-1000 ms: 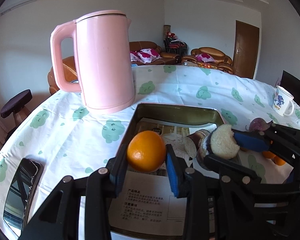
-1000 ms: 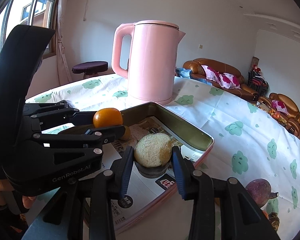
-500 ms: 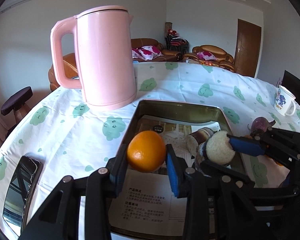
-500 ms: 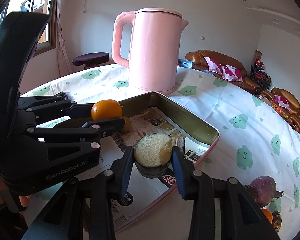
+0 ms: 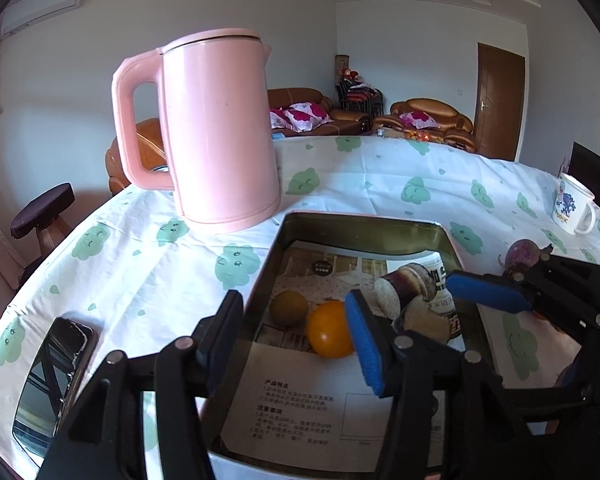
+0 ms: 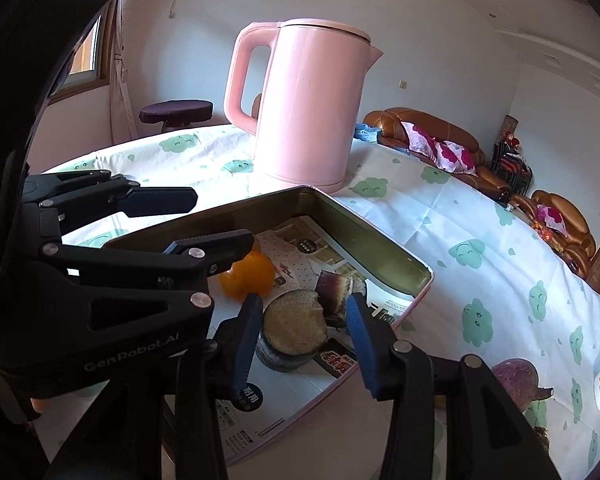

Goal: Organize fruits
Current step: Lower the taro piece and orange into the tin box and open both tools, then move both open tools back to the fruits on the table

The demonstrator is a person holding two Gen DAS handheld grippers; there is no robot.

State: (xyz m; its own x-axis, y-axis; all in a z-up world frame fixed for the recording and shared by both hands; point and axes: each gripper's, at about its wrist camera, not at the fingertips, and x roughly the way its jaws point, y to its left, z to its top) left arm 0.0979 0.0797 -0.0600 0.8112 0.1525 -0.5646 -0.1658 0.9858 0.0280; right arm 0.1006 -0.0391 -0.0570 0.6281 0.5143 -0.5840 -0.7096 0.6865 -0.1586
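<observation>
Here both tools hang over the tin (image 5: 364, 226) that sits on the tabletop (image 5: 132, 280) in front of the pink kettle (image 5: 220, 132). The left tool (image 5: 296, 336) is released, its jaws spread wide with nothing between them; the orange (image 5: 330, 334) lies on the printed paper lining the tin, just beside a dull greenish-brown fruit (image 5: 289, 308) and close to the tool's blue right pad. The right tool (image 6: 306, 336) is released too, its jaws standing apart on either side of a cut dark-skinned piece (image 6: 294, 322) with a pale face, which rests on the tin floor; whether either pad touches it cannot be told. A second cut piece (image 6: 334, 290) lies against it, further in. Outside the tin, a purple fruit (image 6: 516, 376) lies on the cloth near a white mug (image 5: 574, 210), and a phone (image 5: 50, 376) lies at the near left edge.
</observation>
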